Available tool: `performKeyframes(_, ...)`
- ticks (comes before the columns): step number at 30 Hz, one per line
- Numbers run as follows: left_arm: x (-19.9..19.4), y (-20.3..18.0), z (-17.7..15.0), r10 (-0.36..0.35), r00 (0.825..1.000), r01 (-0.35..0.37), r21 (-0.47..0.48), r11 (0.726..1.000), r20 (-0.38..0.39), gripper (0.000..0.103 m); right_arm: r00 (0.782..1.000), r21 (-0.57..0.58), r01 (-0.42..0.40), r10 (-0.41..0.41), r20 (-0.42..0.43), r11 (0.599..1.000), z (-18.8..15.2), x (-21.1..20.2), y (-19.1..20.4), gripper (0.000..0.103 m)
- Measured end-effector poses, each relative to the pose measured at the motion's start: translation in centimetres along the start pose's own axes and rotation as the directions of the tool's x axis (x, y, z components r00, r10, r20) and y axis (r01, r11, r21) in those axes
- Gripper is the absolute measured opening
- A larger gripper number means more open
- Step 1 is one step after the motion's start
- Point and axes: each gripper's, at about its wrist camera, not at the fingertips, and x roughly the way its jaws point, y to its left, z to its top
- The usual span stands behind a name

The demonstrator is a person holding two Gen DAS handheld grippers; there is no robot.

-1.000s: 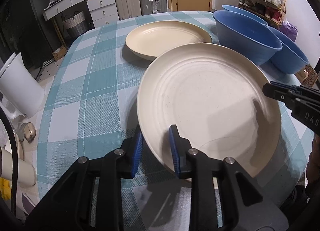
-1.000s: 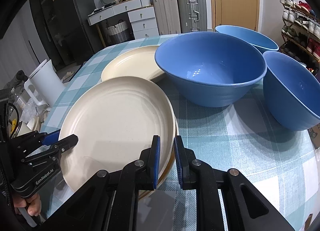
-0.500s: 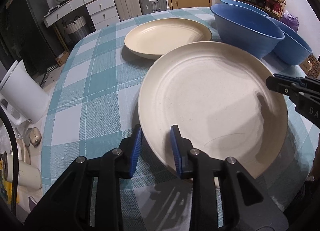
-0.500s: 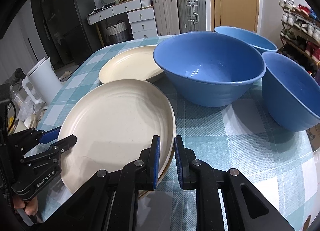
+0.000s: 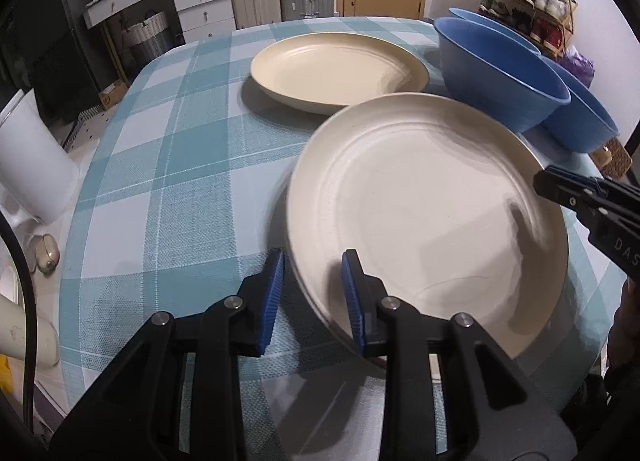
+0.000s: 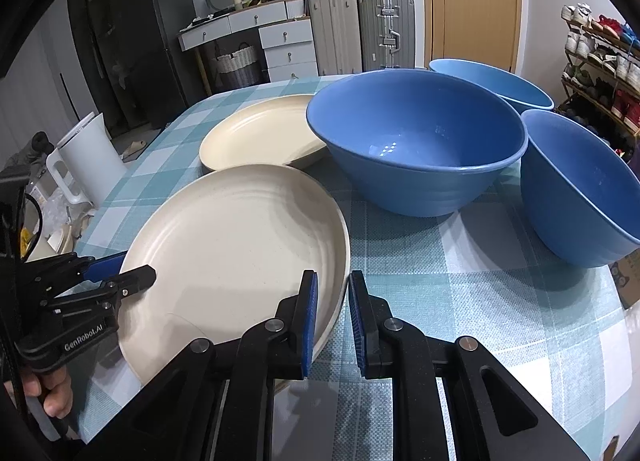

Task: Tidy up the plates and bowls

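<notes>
Near plate (image 5: 424, 217): cream, stiff, smooth, breakable; lifted over the checked table (image 5: 160, 165), tilted, rim taken on both sides. Left gripper (image 5: 312, 293): rim between its jaws, whether they pinch it I cannot tell. Right gripper (image 6: 332, 317): clamped on the opposite rim. Best hold: the rim edge, as now. Far plate (image 5: 340, 69) lies flat beyond. Right view alone shows three blue bowls (image 6: 416, 149) whole, and fingers (image 6: 54, 393) of the person's left hand.
</notes>
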Motion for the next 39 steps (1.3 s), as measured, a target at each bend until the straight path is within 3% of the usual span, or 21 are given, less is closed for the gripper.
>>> performKeyframes(3, -0.4, 0.9, 0.3, -0.023, 1.000, 0.023, -0.040, 0.999, 0.014, 0.028, 1.000, 0.001, -0.011, 0.011, 0.007, 1.000, 0.1, -0.4, -0.3, 0.018)
performKeyframes(5, -0.9, 1.7, 0.5, -0.036, 0.999, 0.038, -0.063, 0.997, 0.030, 0.031, 1.000, -0.006, -0.025, 0.025, 0.013, 1.000, 0.3, -0.9, -0.4, 0.027)
performKeyframes(6, -1.2, 2.1, 0.6, -0.037, 0.999, 0.040, -0.074, 0.996, 0.038, 0.037, 0.999, -0.009, -0.032, 0.032, 0.018, 0.999, 0.4, -1.1, -0.4, 0.031)
performKeyframes(8, -1.8, 2.9, 0.8, -0.043, 0.998, 0.048, -0.100, 0.994, 0.054, 0.049, 0.998, -0.015, -0.058, 0.058, 0.032, 0.998, 0.7, -1.8, -0.5, 0.049)
performKeyframes(10, -2.8, 3.7, 1.0, -0.059, 0.995, 0.069, -0.131, 0.989, 0.081, 0.059, 0.995, -0.015, -0.084, 0.085, 0.053, 0.996, 1.1, -2.6, -0.6, 0.058)
performKeyframes(12, -3.8, 4.6, 1.3, -0.063, 0.992, 0.079, -0.158, 0.984, 0.105, 0.077, 0.991, -0.020, -0.106, 0.108, 0.076, 0.994, 1.6, -3.5, -0.6, 0.071)
performKeyframes(14, -4.6, 5.2, 1.5, -0.062, 0.990, 0.084, -0.177, 0.981, 0.126, 0.082, 0.986, -0.024, -0.128, 0.130, 0.104, 0.992, 2.2, -4.6, -0.8, 0.087)
performKeyframes(16, -5.2, 5.7, 1.8, -0.063, 0.989, 0.089, -0.193, 0.977, 0.136, 0.085, 0.983, -0.022, -0.136, 0.137, 0.125, 0.991, 2.8, -5.4, -1.0, 0.089)
performKeyframes(19, -5.9, 6.3, 2.3, -0.069, 0.986, 0.101, -0.220, 0.970, 0.149, 0.103, 0.980, -0.015, -0.140, 0.140, 0.141, 0.990, 4.0, -6.3, -1.4, 0.100)
performKeyframes(30, -7.6, 7.3, 6.0, -0.034, 0.983, 0.079, -0.245, 0.966, 0.180, 0.102, 0.963, -0.028, -0.173, 0.175, 0.203, 0.985, 9.5, -9.0, -2.4, 0.101)
performKeyframes(39, -7.6, 8.3, 10.0, -0.018, 0.984, 0.071, -0.292, 0.954, 0.179, 0.102, 0.964, -0.061, -0.176, 0.185, 0.193, 0.982, 14.9, -9.5, -3.2, 0.101)
